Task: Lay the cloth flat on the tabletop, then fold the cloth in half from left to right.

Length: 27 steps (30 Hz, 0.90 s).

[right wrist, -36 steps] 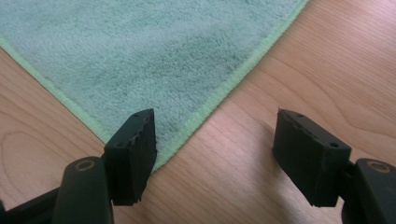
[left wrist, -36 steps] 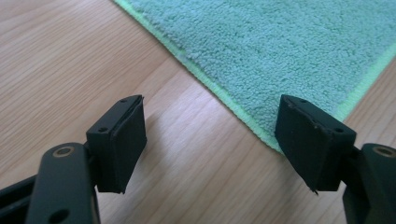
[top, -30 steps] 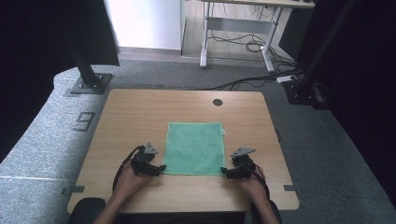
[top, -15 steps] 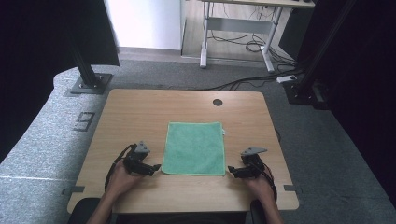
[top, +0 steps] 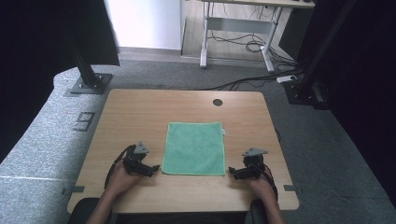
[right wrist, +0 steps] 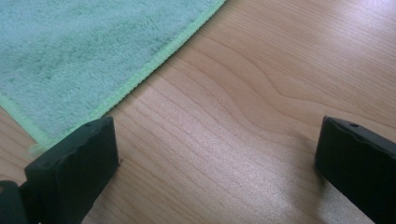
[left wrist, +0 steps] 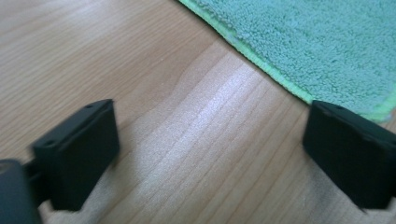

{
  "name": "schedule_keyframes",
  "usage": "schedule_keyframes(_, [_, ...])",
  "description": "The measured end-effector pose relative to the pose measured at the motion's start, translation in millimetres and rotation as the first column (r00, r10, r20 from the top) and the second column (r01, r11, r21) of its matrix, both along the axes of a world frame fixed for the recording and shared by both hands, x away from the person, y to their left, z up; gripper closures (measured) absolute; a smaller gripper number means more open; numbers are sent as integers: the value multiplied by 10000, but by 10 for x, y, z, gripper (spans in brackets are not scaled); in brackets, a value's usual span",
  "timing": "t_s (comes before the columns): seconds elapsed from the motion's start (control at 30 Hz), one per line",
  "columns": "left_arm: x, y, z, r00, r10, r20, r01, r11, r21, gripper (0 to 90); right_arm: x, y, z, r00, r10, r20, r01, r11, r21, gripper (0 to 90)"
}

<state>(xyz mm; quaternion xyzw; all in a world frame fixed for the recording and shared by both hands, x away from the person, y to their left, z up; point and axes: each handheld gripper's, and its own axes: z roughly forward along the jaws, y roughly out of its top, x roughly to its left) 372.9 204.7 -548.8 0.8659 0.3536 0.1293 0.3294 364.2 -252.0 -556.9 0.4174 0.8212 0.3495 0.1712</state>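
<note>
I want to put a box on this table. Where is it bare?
Bare: the far strip between the green cloth and the round hole, and both side strips. Crowded: the near corners, with the left gripper and right gripper.

Each hand-held tool, the left gripper (top: 155, 169) and right gripper (top: 232, 173), is black with blocky square jaws, a grey three-cornered top plate and looping black cable.
</note>
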Motion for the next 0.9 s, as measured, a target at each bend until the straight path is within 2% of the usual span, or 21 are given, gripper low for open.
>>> schedule_keyframes(0.6, [11,-4,-2,10000,-66,-30,66,10000,-5,0,-1,0,0,10000,-4,2,4,10000,6,0])
schedule_keyframes(0.73, [32,-17,15,9998,-8,-178,10,10000,67,0,-3,5,6,10000,-62,-48,62,10000,20,0])
schedule_keyframes(0.8, [58,-26,33,9995,18,-313,-14,9999,138,0,-2,1,15,9999,-109,-110,110,9998,156,13])
schedule_keyframes(0.9, [100,-26,69,9996,147,-227,-147,9999,-18,0,-3,-9,30,9996,-215,-207,222,9991,352,25])
